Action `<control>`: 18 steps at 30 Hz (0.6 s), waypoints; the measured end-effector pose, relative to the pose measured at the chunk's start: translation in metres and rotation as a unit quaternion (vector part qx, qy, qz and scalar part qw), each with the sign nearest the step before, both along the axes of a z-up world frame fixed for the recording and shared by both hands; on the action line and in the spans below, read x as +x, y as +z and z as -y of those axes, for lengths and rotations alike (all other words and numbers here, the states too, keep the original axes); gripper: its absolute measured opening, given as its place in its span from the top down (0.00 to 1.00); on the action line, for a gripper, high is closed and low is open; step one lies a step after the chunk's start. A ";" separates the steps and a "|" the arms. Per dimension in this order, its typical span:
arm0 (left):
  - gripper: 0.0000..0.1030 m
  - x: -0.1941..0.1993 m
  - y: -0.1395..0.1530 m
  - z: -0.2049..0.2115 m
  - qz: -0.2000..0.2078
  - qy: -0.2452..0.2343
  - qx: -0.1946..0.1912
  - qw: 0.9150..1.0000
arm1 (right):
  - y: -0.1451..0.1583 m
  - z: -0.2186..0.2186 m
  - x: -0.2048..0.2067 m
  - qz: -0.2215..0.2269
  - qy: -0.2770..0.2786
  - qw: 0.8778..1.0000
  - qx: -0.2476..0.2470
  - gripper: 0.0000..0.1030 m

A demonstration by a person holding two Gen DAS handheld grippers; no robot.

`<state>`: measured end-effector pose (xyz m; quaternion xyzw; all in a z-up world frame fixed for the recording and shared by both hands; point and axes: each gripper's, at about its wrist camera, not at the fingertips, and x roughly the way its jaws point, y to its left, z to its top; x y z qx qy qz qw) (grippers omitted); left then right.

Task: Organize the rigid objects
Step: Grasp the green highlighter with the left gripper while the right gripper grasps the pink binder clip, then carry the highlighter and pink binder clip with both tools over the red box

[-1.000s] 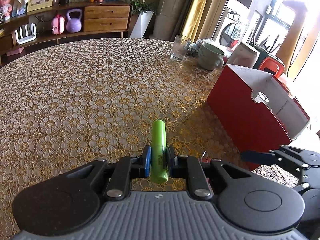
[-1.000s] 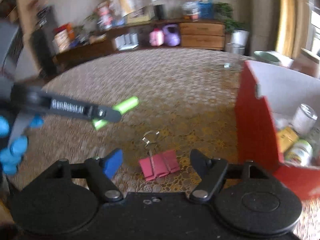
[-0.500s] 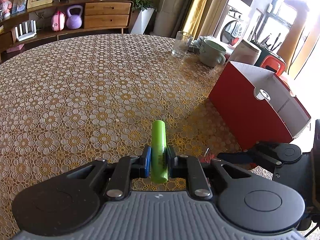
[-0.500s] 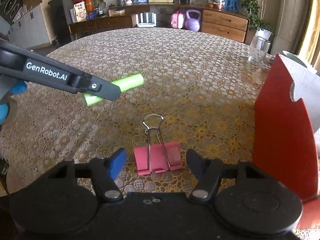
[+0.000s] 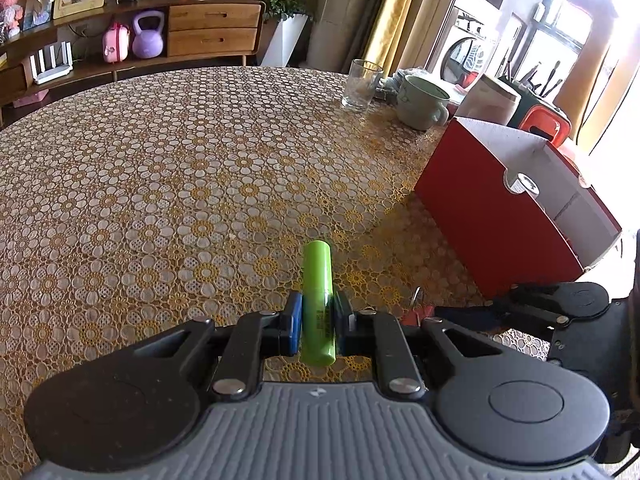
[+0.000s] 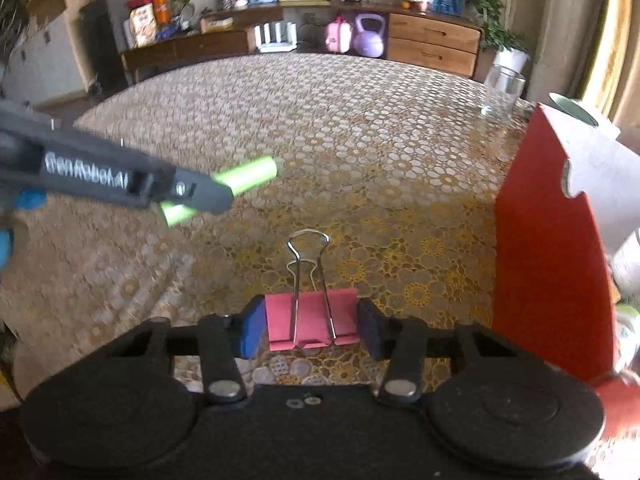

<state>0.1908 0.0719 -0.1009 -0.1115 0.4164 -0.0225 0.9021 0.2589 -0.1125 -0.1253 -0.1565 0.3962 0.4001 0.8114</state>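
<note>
The left gripper [image 5: 316, 322] is clamped on the green battery [image 5: 318, 300], a smooth cylinder held across its middle, poking forward above the table [image 5: 160, 184]. The right gripper [image 6: 312, 328] has the pink binder clip [image 6: 312, 322] between its pads, jaws just been closing; the left pad looks to meet the clip's edge, a sliver of gap on the right, so not yet a firm pinch by the look of it.

The squeeze wants to land square on the clip's flat painted sides, low on the body, clear of the wire loops [image 6: 310, 268] standing up the middle. Painted steel is slick, so a full, centred bite before any lift seems wise.

The clip lies flat on the glossy floral-lace table cover, just beside the red cardboard box [image 6: 548, 256], whose pale inside already holds small jars. A glass [image 5: 360, 86] and green mug [image 5: 422, 102] stand well back.
</note>
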 end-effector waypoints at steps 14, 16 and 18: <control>0.84 -0.018 0.044 0.030 0.041 -0.017 -0.015 0.999 | 0.080 0.047 -0.023 0.028 -0.041 0.997 0.064 0.54; 0.84 -0.017 0.053 0.038 0.049 -0.024 -0.016 0.998 | 0.091 0.059 -0.021 0.035 -0.052 0.995 0.072 0.54; 0.84 -0.015 0.063 0.049 0.058 -0.033 -0.015 0.998 | 0.102 0.072 -0.017 0.043 -0.064 0.994 0.081 0.54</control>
